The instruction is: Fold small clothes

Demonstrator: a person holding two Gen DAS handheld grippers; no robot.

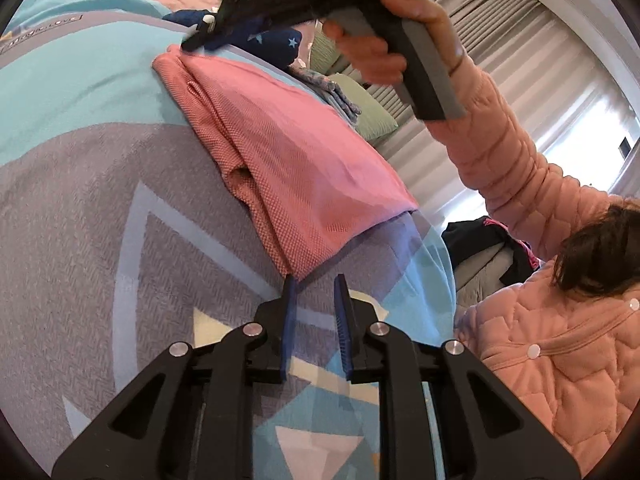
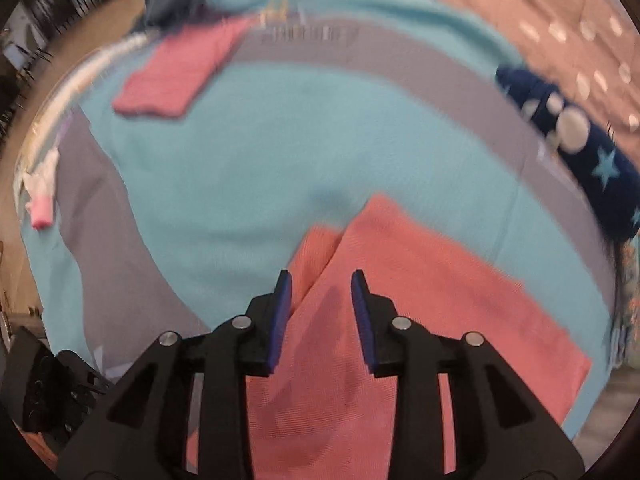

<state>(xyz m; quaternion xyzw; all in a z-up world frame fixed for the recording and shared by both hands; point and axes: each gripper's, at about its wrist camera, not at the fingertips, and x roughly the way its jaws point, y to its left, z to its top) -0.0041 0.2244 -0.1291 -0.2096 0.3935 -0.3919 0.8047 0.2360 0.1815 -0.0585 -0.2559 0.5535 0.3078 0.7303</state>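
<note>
pink garment half folded on bed

salmon-pink knit garment (image 1: 288,168) lies flat on the bedcover, folded lengthwise with layered edges along one side, near corner toward bed edge. second pink piece (image 2: 180,68), folded into small rectangle, lies well apart.

Bed, covered by a turquoise-and-grey geometric bedspread (image 2: 248,148); a dusty-pink polka-dot cover (image 2: 560,24) shows along its far side. Directly on the bedspread: a salmon-pink garment (image 2: 420,300), folded with layered edges, nearest the cameras. A smaller folded pink piece (image 2: 180,76) sits well apart from it. A navy star-print garment (image 2: 592,152) lies at the boundary with the polka-dot cover. A small pink-and-white item (image 2: 40,196) lies near the bed's edge, too blurred to identify.
</note>
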